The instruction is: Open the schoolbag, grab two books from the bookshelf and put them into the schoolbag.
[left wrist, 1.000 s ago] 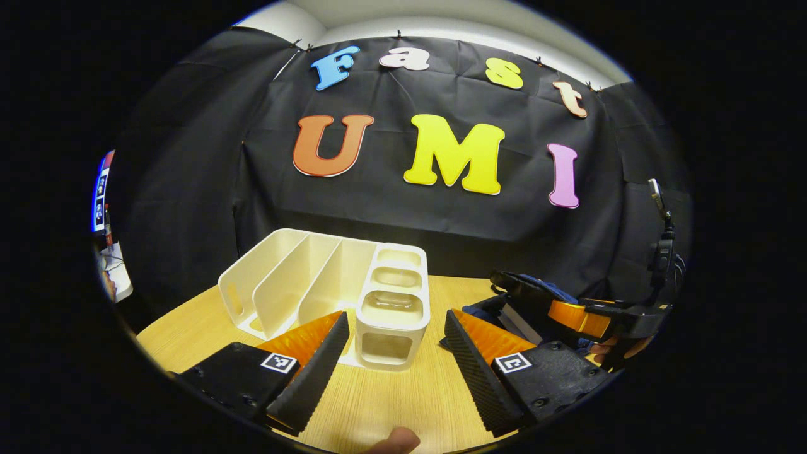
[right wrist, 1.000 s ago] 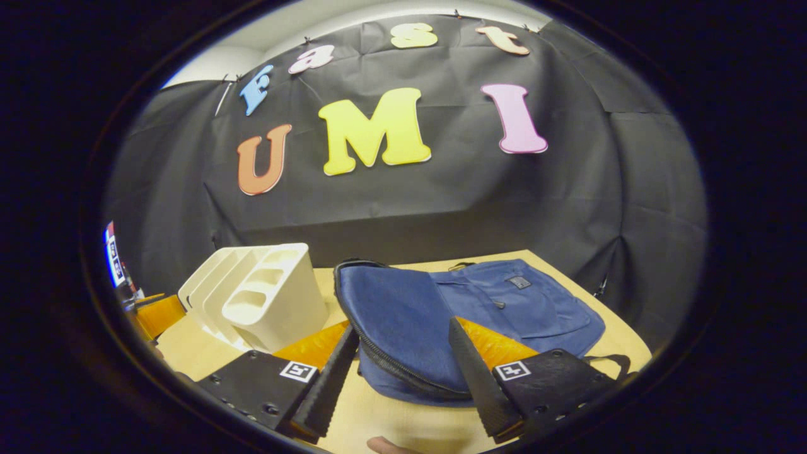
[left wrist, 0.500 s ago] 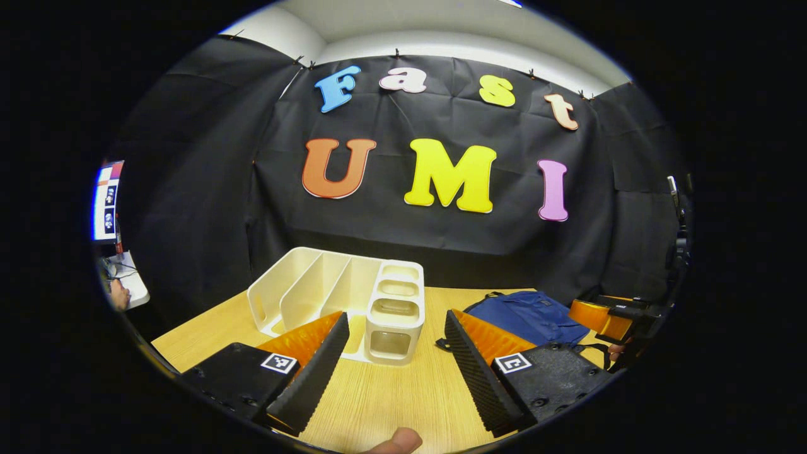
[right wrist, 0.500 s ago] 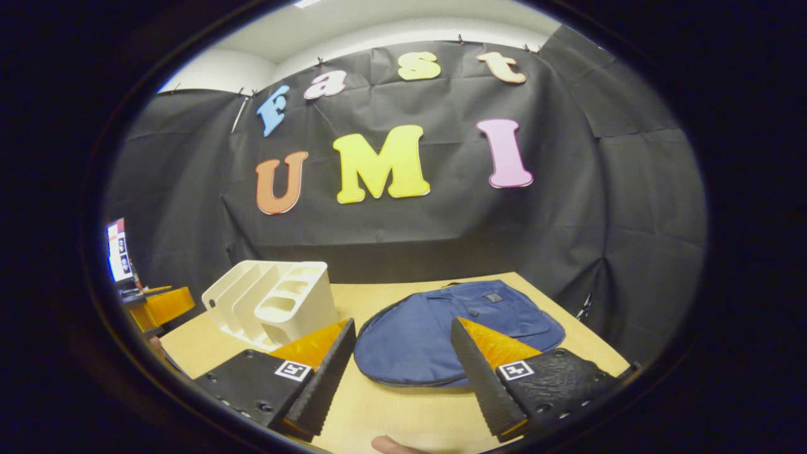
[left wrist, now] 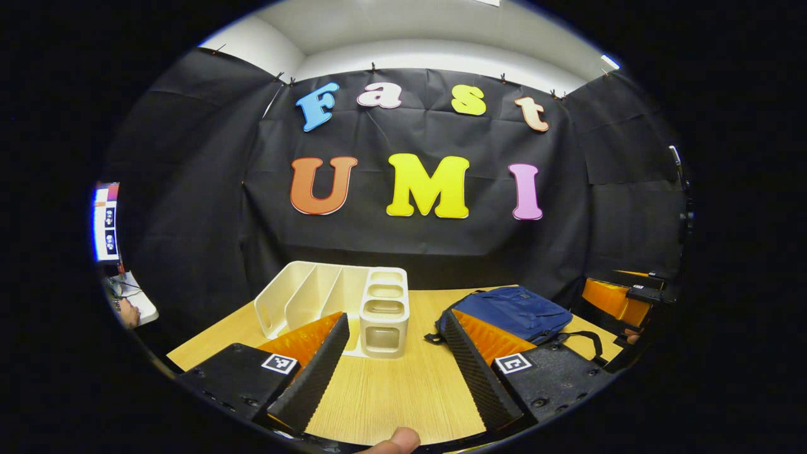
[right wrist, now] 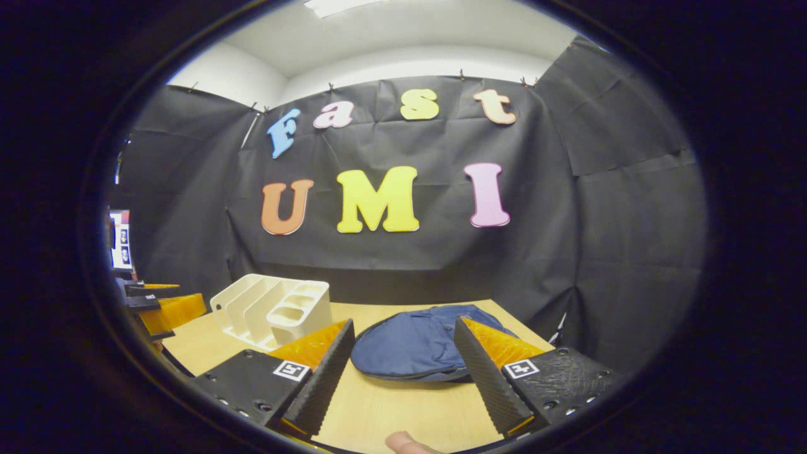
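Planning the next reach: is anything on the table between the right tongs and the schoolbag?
Nothing visible: the right tongs stand open over bare table, the schoolbag lying straight ahead; the bookshelf sits off to its left.

Left gripper (left wrist: 394, 372) held low and level, jaws spread wide, right gripper (right wrist: 403, 372) likewise parted, a fingertip (left wrist: 394, 439) at near edge.
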